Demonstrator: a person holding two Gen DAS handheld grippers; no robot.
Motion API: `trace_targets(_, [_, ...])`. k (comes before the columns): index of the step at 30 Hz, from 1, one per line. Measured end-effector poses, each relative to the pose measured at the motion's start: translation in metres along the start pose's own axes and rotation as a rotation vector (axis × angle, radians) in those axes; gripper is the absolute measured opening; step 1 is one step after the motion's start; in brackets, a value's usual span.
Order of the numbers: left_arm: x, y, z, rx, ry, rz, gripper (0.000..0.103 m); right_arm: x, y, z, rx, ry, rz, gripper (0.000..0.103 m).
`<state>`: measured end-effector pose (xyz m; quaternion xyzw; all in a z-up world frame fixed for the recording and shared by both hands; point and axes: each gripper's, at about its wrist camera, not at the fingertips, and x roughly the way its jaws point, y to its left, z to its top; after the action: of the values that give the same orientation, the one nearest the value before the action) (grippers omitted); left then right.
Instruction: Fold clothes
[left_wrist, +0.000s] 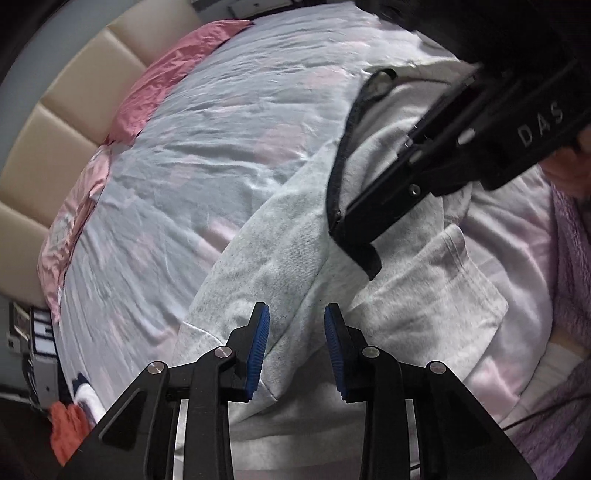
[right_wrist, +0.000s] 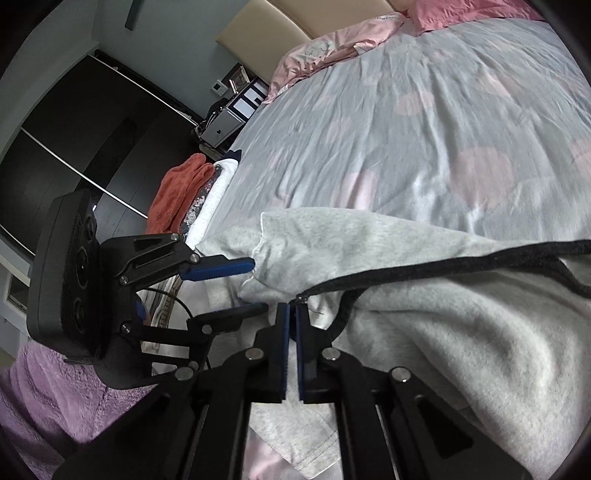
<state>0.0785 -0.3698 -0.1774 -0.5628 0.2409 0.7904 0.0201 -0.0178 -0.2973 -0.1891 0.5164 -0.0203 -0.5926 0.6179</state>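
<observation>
A light grey hoodie (left_wrist: 280, 251) with a black zipper edge (left_wrist: 341, 155) lies partly bunched on the bed. My left gripper (left_wrist: 296, 325) is open, its blue pads on either side of a grey sleeve fold near the cuff. My right gripper (right_wrist: 291, 325) is shut on the hoodie's black zipper edge (right_wrist: 424, 271) at its lower end and lifts it. In the left wrist view the right gripper (left_wrist: 351, 229) reaches in from the upper right. In the right wrist view the left gripper (right_wrist: 255, 284) is open at the sleeve cuff (right_wrist: 266, 251).
The bed has a pale grey cover with pink spots (left_wrist: 207, 147) and pink pillows (left_wrist: 155, 92) against a beige headboard (left_wrist: 66, 110). A stack of folded clothes, orange and white (right_wrist: 192, 199), sits at the bed's edge. A purple fuzzy blanket (right_wrist: 55, 398) lies near me. Dark wardrobe (right_wrist: 74, 147) beyond.
</observation>
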Motion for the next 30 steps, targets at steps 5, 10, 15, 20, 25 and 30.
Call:
trace_targets(5, [0.013, 0.003, 0.014, 0.077, 0.055, -0.050, 0.033, -0.009, 0.003, 0.000, -0.030, -0.019, 0.013, 0.003])
trace_targets(10, [0.009, 0.020, 0.021, -0.039, 0.023, -0.129, 0.033, -0.008, -0.014, -0.001, 0.044, 0.014, 0.035, 0.007])
trace_targets(15, [0.002, 0.019, 0.014, -0.139, -0.013, -0.089, 0.033, 0.005, -0.032, 0.001, 0.144, 0.061, 0.054, 0.027])
trace_targets(20, [0.005, 0.013, 0.001, -0.286, -0.084, -0.111, 0.033, 0.009, -0.042, -0.001, 0.201, 0.076, 0.069, 0.029])
trace_targets(25, [0.012, 0.007, -0.007, -0.334, -0.095, -0.092, 0.033, 0.020, -0.046, -0.002, 0.211, 0.095, 0.045, 0.029])
trace_targets(30, [0.014, 0.004, -0.008, -0.313, -0.095, -0.044, 0.033, 0.030, -0.044, 0.000, 0.188, 0.097, 0.039, 0.017])
